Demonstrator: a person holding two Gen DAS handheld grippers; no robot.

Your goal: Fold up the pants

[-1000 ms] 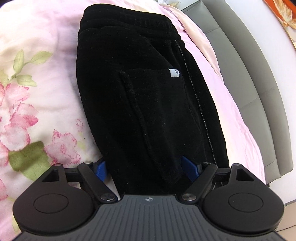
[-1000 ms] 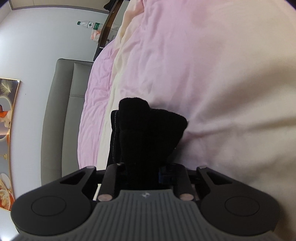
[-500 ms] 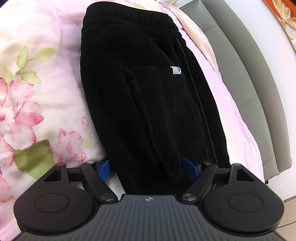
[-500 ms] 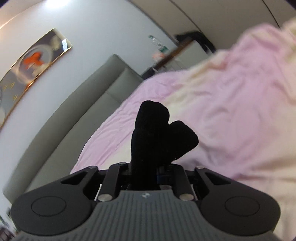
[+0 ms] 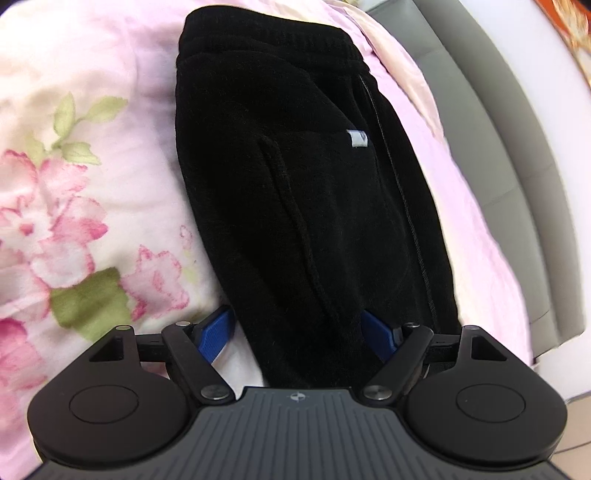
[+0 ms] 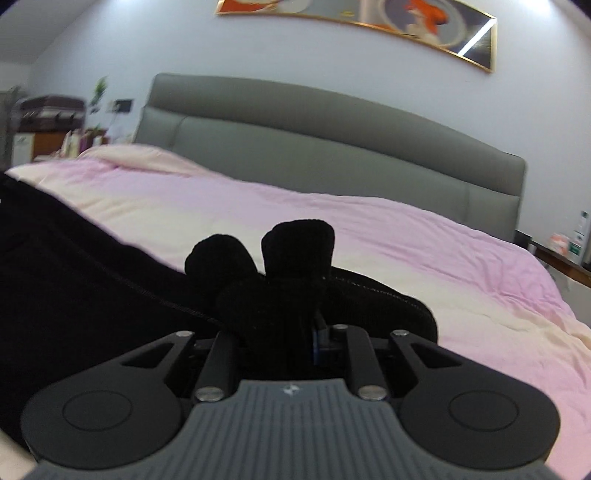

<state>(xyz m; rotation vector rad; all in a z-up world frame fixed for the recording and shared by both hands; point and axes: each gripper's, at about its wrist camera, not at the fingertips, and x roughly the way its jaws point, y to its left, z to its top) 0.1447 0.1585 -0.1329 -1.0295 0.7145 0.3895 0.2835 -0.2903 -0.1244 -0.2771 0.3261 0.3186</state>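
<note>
Black pants [image 5: 306, 177] lie lengthwise on the pink bedding [image 5: 92, 155], waistband far. Left gripper [image 5: 295, 332] wide open, straddling the near fabric, not pinching. Right gripper [image 6: 275, 328] clamped tight on a bunched wad of pants. Thick, soft, floppy fleece, likely grippy; best pinched at the edges.

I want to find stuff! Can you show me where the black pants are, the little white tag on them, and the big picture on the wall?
black pants [image 5: 295, 192]: left wrist view, middle of the fabric.
white tag [image 5: 357, 138]: left wrist view, middle of the tag.
picture on the wall [image 6: 369, 26]: right wrist view, on its painted face.
</note>
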